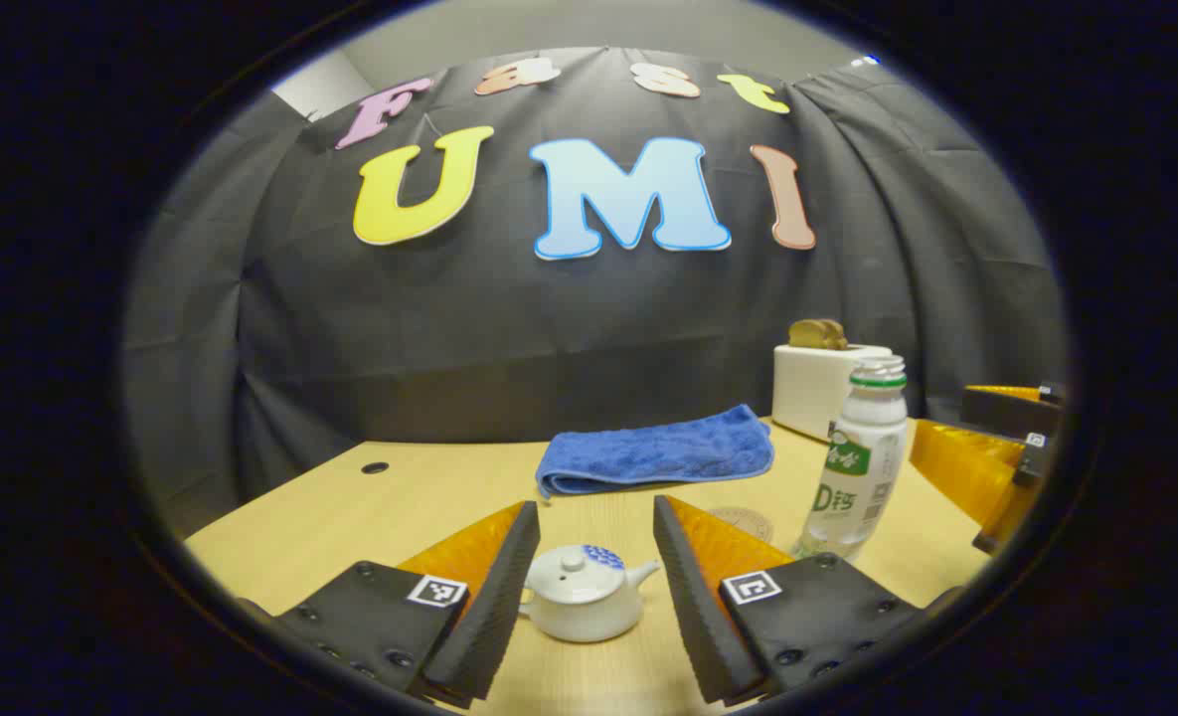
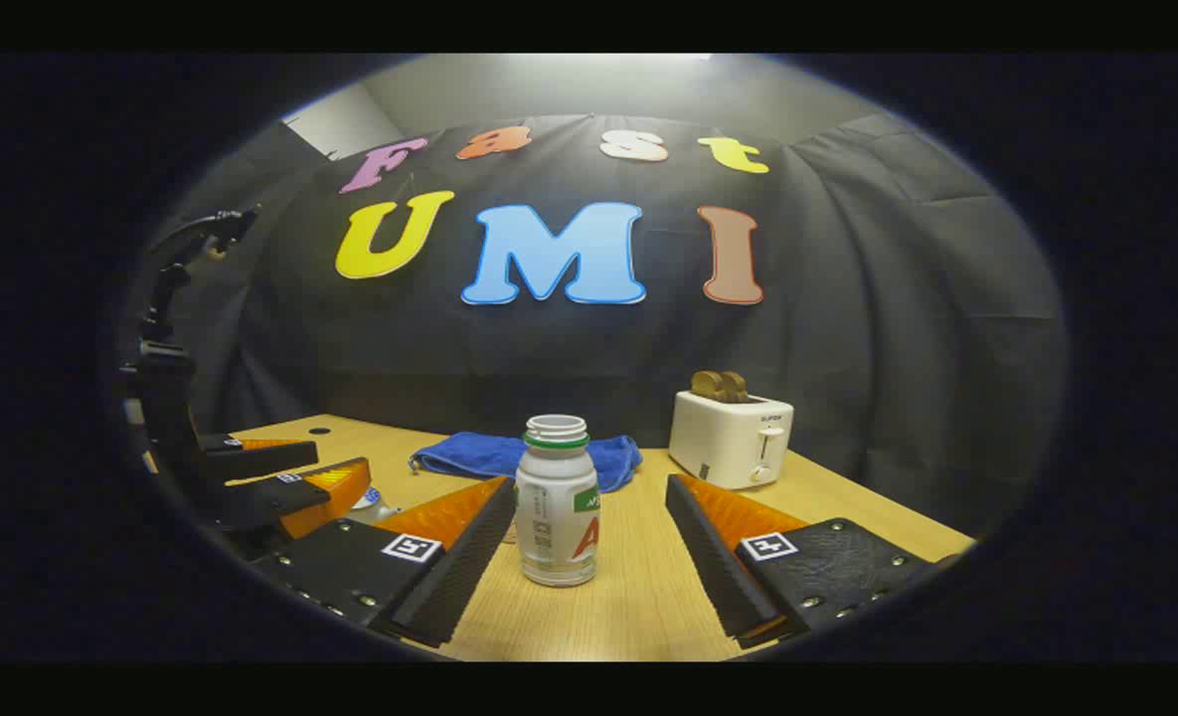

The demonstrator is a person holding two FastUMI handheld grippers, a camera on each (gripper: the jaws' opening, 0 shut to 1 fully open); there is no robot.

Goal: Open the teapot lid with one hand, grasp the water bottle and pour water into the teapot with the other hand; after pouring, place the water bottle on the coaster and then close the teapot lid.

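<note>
A small white teapot [image 1: 584,597] with its lid on stands on the wooden table [image 1: 350,517], between the fingers of my left gripper [image 1: 596,509], which is open and not touching it. To its right stands a white water bottle [image 1: 862,467] with a green neck ring and no cap. A round coaster [image 1: 743,519] peeks out behind my left gripper's right finger. In the right gripper view the bottle [image 2: 559,507] stands upright between the spread fingers of my open right gripper [image 2: 590,487]. The left gripper [image 2: 280,477] shows at the left, over the teapot [image 2: 370,505].
A folded blue towel [image 1: 658,452] lies at the back of the table, beside a white toaster [image 1: 817,388] holding bread. The towel [image 2: 479,452] and toaster [image 2: 733,438] sit behind the bottle. The right gripper [image 1: 986,457] shows at the right edge. A cable hole [image 1: 375,466] marks the table's left.
</note>
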